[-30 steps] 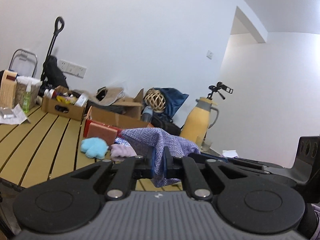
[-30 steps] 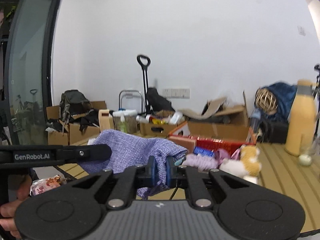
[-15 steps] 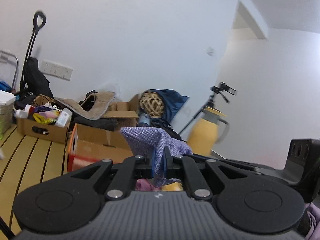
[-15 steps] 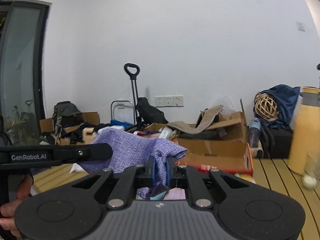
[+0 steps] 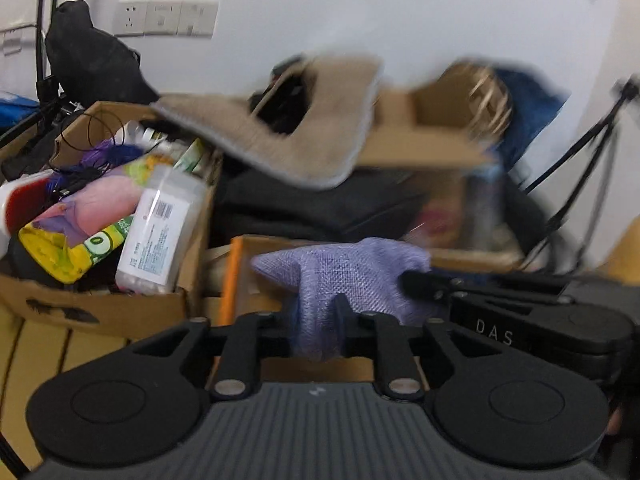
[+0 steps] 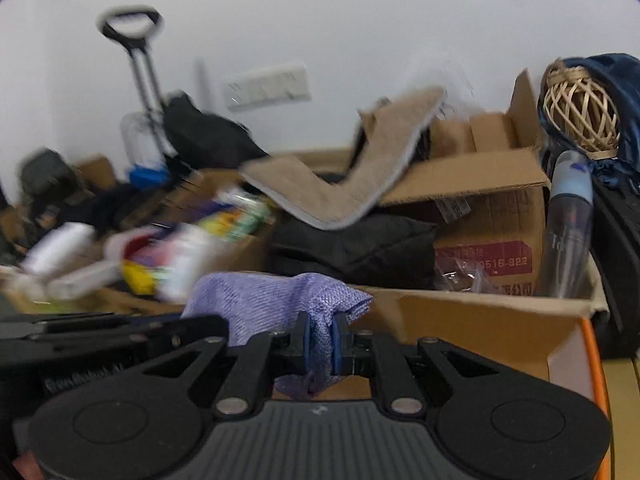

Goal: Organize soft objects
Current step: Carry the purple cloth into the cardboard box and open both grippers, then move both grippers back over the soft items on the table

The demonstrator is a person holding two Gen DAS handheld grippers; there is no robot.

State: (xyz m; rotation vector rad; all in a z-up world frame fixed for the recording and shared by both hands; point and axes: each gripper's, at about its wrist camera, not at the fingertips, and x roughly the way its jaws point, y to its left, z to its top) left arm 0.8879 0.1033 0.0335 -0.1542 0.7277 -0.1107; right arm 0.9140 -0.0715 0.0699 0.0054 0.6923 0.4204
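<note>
A purple woven cloth hangs between both grippers. My left gripper is shut on one corner of it. My right gripper is shut on the other corner of the cloth. The cloth is held in the air just above and in front of an open cardboard box with an orange edge, which also shows in the right wrist view. The right gripper shows at the right of the left wrist view. The box's inside is hidden by the cloth and the grippers.
A cardboard box of bottles and packets stands to the left. Behind are more boxes, a tan mat, a black bag, a wicker ball, a bottle and a trolley handle.
Both grippers have carried the cloth forward and down toward the orange-edged box. The clutter behind the table looms much larger, and the plush toys have dropped out of view.
</note>
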